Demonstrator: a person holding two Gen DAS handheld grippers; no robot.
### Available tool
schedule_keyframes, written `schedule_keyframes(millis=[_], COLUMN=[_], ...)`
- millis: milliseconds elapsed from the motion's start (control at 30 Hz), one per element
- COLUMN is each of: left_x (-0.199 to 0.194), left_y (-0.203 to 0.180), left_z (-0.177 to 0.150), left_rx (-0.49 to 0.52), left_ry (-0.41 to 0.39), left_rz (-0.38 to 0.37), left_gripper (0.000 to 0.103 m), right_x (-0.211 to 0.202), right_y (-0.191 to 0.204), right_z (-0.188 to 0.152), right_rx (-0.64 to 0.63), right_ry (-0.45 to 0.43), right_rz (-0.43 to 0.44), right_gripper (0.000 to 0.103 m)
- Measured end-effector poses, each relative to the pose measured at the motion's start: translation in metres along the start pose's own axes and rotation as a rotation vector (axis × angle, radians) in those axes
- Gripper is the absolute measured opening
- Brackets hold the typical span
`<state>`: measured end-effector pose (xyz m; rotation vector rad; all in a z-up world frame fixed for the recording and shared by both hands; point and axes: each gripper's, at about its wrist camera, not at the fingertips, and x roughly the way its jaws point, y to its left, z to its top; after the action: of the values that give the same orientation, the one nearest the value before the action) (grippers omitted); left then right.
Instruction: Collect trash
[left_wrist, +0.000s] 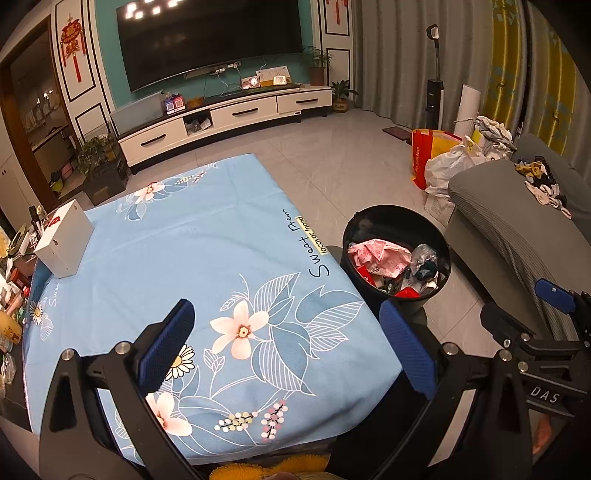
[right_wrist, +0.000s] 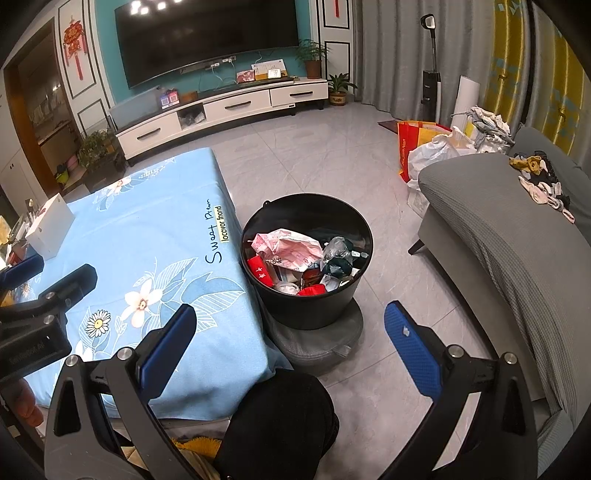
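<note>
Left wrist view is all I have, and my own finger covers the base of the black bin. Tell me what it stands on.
Observer: The black bin stands on a low, round grey cushion on the floor, close beside the blue-clothed table.
Operator: Report the right gripper. I see only one of its pads.
Observer: The right gripper is open and holds nothing. It points at the bin.
Operator: Describe the gap between the bin and the sofa.
Observer: There is bare tiled floor between them. A dark leg shows under the near corner of the grey sofa.
</note>
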<state>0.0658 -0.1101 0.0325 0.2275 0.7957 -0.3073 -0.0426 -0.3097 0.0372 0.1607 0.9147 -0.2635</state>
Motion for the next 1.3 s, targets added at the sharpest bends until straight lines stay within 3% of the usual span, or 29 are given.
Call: schedule_keyframes(millis=[1300], left_x=[0.008], left_y=[0.004], left_z=[0.003], left_rx=[-0.009], left_ry=[0.016], left_rz=[-0.004], left_gripper=[0.1], right_x=[0.014], right_y=[0.0], right_z=[-0.005], right_rx=[-0.003], right_ry=[0.015], right_rz=[0.004], right_gripper=[0.1])
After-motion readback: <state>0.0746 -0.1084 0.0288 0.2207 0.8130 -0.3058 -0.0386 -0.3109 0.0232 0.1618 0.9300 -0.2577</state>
